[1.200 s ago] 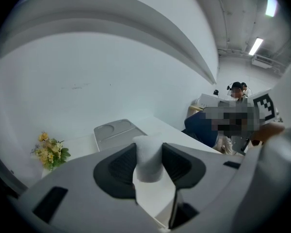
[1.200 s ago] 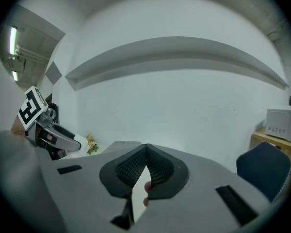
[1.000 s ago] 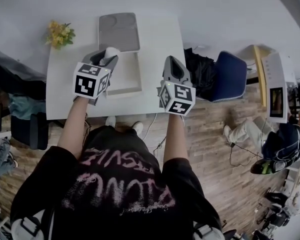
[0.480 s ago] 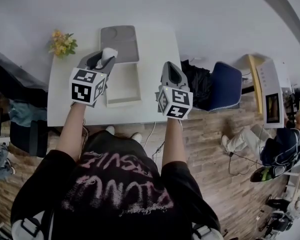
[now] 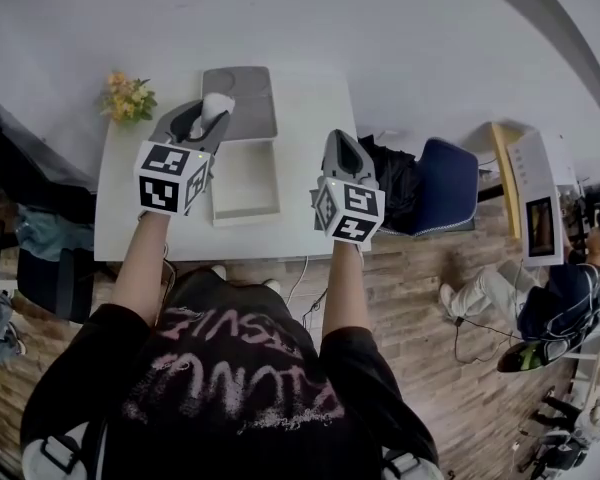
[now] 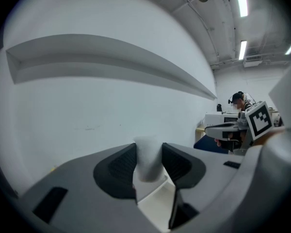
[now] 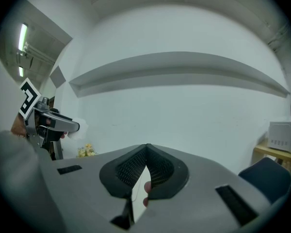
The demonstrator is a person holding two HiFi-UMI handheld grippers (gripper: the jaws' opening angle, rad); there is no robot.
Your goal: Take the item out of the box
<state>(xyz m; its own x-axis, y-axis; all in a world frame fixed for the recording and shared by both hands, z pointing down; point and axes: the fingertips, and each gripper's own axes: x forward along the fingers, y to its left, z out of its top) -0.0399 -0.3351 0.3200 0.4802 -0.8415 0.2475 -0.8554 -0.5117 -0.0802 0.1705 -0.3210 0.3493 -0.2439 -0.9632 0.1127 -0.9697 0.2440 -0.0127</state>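
**Light white item in your left jaws, above the open box**

Nearest to you, your right gripper (image 5: pixel 340 143) hangs over the near right part of the bench (image 5: pixel 130 218). Its jaws are pressed together at the tips and hold nothing. Through the slit beneath them you see only a couple of your own fingertips and a pale edge.

Your left gripper (image 5: pixel 202 120) is a little farther out, and its jaws stand fairly wide, clamped on the item (image 6: pixel 146 160). It is a small white stub, upright between the ribbed pads and gripped at its lower half, with its top poking up past the jaw tips. It is clear of the box (image 5: pixel 246 211), which lies open on the bench below and to the right.

The item looks matte, pale and soft at the edges, so it is probably light and perhaps slightly squashy. The left gripper view is too blurred to show its surface. Expect little weight. The bigger worries are crushing it and letting it tip. The grip across the middle of the body looks right, so squeeze no harder. Keep the item upright as you carry it, since a short round shape could roll out of ribbed pads.

Beyond the box lies a flat grey lid (image 5: pixel 250 93). A bunch of yellow flowers (image 5: pixel 128 96) stands at the far left corner, and a blue chair (image 5: pixel 445 183) stands off the bench's right side.
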